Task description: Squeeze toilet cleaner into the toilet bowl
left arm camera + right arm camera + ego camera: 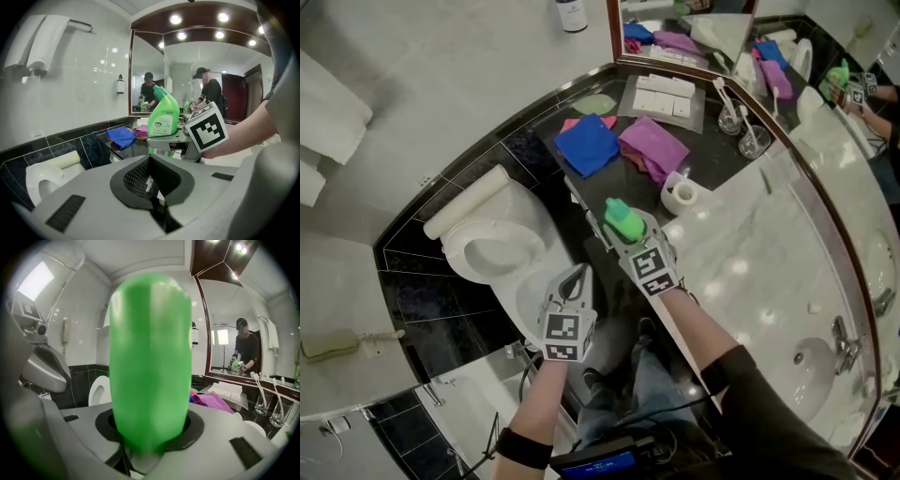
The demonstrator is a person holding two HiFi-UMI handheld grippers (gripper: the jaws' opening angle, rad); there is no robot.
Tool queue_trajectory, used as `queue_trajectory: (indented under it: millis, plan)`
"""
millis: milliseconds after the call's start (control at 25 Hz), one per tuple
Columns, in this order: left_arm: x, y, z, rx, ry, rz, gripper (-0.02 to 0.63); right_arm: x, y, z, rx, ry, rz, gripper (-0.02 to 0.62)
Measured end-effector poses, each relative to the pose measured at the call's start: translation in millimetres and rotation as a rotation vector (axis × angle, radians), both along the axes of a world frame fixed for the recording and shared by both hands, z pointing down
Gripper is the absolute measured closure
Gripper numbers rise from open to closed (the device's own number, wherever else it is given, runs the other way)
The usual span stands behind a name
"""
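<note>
Right gripper view is filled by the green toilet cleaner bottle, pinched upright between the half-spread jaws of the right gripper at the dark bench's edge, near the toilet bowl. The left gripper is pressed together, empty. The bottle's white label is too small to be read.
</note>
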State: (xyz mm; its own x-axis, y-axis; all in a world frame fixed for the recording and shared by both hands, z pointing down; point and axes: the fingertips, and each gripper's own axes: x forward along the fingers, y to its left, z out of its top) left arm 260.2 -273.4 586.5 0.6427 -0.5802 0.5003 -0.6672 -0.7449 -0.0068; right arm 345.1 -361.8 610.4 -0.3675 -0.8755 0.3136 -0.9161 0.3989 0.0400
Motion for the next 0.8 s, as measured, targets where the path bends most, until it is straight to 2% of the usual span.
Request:
queue_trajectory:
  millis: [320,800]
  plan:
    - [32,-31,19,-0.004,-0.004,-0.008,0.6,14,-37,27,0.0,-0.013,0.014,0.403]
    - [45,-58,36,-0.018,0.001,-0.017,0.6,26,-63,54,-0.001,-0.005,0.108,0.4]
